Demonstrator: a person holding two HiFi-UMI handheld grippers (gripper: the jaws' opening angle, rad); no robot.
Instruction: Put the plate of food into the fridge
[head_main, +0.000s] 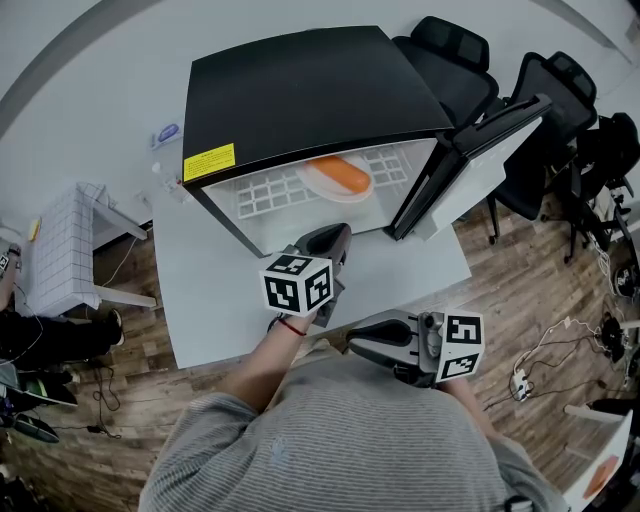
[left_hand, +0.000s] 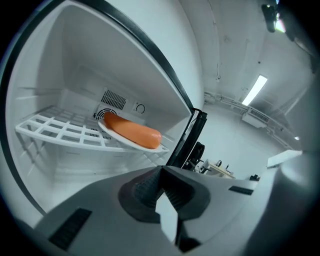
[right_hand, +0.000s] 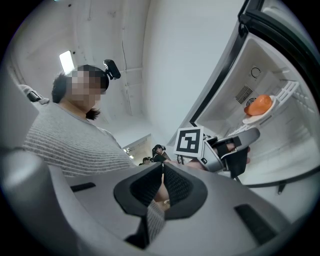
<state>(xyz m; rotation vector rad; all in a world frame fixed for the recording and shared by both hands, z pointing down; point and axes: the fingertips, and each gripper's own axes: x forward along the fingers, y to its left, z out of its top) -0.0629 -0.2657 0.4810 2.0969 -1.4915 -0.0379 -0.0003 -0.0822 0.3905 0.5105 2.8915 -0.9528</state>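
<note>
A white plate (head_main: 316, 181) with an orange sausage (head_main: 341, 174) rests on the white wire shelf (head_main: 262, 192) inside the open black fridge (head_main: 300, 90). In the left gripper view the plate (left_hand: 125, 139) and sausage (left_hand: 132, 131) lie ahead at the back of the shelf. My left gripper (head_main: 335, 236) hovers just outside the fridge opening, shut and empty (left_hand: 161, 172). My right gripper (head_main: 355, 342) hangs low near my body, shut with nothing in it (right_hand: 162, 167). From the right gripper view the left gripper (right_hand: 247, 137) shows below the plate (right_hand: 255, 117).
The fridge door (head_main: 480, 150) stands open to the right. The fridge sits on a white table (head_main: 220, 300). Black office chairs (head_main: 450, 60) stand behind and to the right. A white rack (head_main: 60, 250) is at the left, cables (head_main: 560, 340) lie on the wooden floor.
</note>
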